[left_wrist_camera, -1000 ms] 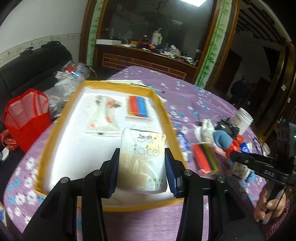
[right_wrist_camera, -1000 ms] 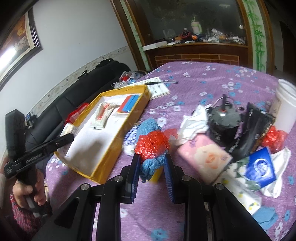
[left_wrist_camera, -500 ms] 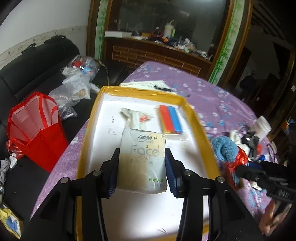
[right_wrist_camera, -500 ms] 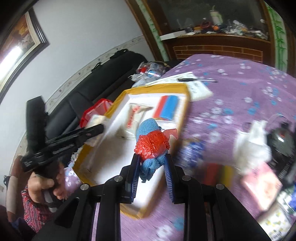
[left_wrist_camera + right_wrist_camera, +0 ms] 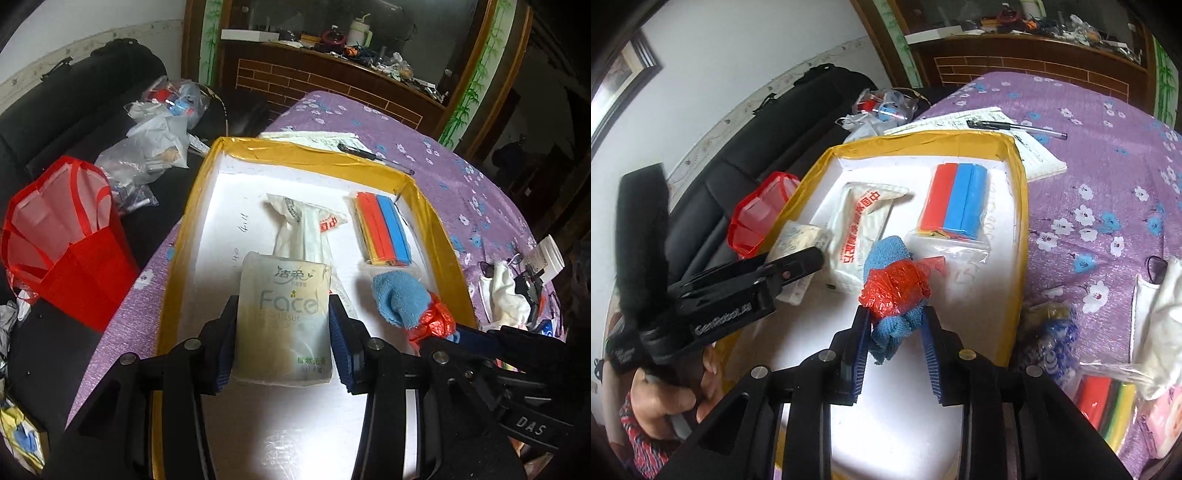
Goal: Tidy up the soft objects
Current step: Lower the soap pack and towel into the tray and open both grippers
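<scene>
Tissue pack [image 5: 284, 317] is clamped across its sides by the left gripper [image 5: 282, 343], above the tray's [image 5: 448, 258] near half. Likely light and squashy — best held mid-body, gently. Blue cloth bundle [image 5: 892, 291] is pinched by the right gripper [image 5: 895, 350] beside it, toward the tray's right edge. Far end is taken by another tissue pouch [image 5: 303, 229] and coloured blocks [image 5: 382, 229] — bare floor remains at the near left.
</scene>
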Action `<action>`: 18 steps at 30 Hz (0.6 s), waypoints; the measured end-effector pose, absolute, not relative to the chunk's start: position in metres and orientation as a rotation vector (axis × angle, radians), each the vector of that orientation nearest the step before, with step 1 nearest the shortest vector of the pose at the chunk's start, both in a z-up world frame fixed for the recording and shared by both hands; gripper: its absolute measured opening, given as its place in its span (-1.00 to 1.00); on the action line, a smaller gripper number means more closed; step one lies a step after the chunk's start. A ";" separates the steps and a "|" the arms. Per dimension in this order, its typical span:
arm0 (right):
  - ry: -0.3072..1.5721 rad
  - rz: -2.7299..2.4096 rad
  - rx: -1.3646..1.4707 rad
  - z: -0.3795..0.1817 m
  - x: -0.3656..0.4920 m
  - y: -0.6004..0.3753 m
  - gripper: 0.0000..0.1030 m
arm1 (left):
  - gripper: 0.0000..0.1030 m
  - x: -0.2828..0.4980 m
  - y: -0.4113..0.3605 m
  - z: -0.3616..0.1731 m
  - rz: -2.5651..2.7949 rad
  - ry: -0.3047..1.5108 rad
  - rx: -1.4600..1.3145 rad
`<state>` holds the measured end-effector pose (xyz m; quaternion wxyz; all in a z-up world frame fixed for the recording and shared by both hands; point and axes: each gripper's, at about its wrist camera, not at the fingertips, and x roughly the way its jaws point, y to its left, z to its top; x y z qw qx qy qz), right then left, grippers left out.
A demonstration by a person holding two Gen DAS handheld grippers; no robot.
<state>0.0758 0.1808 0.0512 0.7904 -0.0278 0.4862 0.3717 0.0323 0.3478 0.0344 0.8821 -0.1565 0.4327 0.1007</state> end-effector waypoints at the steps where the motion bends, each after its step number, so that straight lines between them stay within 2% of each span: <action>1: 1.050 0.801 -0.062 0.050 0.076 0.182 -0.42 | -0.16 0.033 0.349 0.034 0.211 0.901 -0.324; 5: 1.051 0.787 -0.068 0.047 0.075 0.185 -0.31 | -0.08 0.032 0.351 0.031 0.200 0.916 -0.336; 7: 1.058 0.786 -0.064 0.045 0.075 0.184 -0.15 | -0.07 0.031 0.350 0.031 0.193 0.912 -0.337; 18: 1.029 0.821 -0.032 0.059 0.064 0.163 -0.14 | -0.06 0.017 0.339 0.047 0.184 0.879 -0.343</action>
